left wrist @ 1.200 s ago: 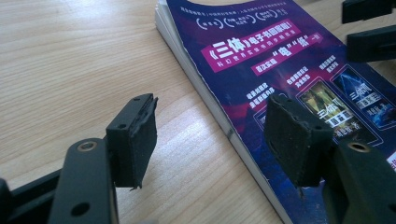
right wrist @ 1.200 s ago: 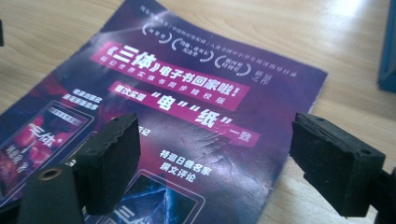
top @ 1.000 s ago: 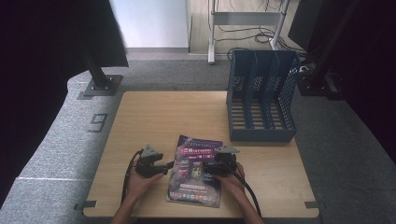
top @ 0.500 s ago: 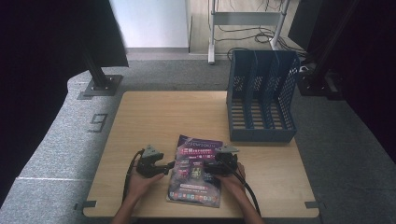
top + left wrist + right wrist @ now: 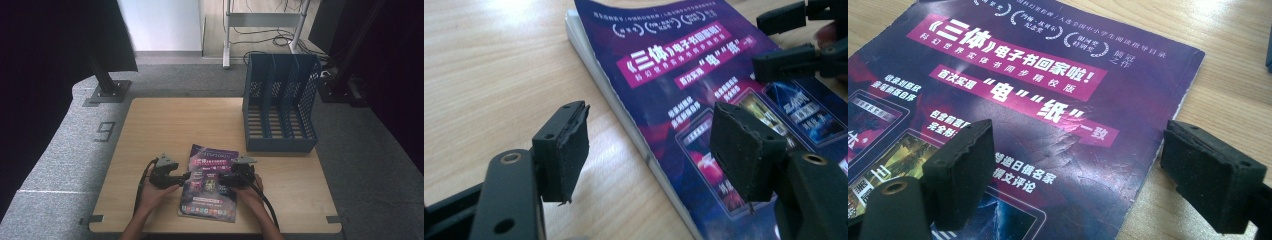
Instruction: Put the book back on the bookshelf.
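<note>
To lift the purple magazine (image 5: 210, 182) cleanly, each gripper should slide one jaw under its near long edge and pinch past the loose cover into the full stack of pages. The left gripper (image 5: 184, 177) and right gripper (image 5: 223, 178) both stand wide open, holding nothing. They face each other low over the wooden table (image 5: 165, 125), their jaws straddling the magazine's opposite edges.

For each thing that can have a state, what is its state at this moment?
magazine: closed, lying flat on the table, cover up.
file rack: upright, all compartments empty.
left gripper: open, straddling the magazine's one long edge.
right gripper: open, straddling its other long edge.
</note>
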Available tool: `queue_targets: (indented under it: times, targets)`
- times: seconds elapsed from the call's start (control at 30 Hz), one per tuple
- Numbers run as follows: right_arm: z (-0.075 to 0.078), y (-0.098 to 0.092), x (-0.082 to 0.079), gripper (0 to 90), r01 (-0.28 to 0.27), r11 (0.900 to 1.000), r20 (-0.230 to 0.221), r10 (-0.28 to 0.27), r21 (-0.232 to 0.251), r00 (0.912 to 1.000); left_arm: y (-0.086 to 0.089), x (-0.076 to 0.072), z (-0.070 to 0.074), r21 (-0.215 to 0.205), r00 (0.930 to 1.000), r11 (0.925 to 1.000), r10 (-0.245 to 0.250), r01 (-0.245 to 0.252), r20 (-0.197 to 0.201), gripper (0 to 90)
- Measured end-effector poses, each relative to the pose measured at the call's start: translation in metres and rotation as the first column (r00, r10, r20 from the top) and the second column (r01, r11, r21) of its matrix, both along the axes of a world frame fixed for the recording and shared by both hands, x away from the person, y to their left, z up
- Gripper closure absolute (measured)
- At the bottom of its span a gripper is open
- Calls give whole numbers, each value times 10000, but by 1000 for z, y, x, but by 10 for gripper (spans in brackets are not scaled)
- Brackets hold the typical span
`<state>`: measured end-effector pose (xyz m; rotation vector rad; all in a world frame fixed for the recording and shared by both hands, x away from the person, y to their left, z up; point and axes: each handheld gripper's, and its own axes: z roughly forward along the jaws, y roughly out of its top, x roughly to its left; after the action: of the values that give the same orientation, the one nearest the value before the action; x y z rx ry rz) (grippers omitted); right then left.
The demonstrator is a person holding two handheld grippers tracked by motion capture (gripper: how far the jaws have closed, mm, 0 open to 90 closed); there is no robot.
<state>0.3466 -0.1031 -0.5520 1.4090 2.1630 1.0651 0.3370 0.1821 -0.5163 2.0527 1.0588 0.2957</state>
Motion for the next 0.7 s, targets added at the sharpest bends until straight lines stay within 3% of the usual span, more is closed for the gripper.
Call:
queue_targets:
  times: [0.33, 0.57, 0.7]
  targets:
    - [0, 1, -1, 141, 63, 10000, 48, -63, -21, 10000, -16, 18, -8, -46, 9997, 10000, 82, -83, -244, 325]
    - [-1, 1, -2, 142, 73, 10000, 96, -73, -11, 9999, -30, 27, -24, 218, 9989, 9997, -91, 101, -450, 326]
    - [-2, 1, -3, 144, 97, 10000, 173, -97, 23, 9998, -36, 28, -25, 375, 9995, 9993, 50, -38, -301, 305]
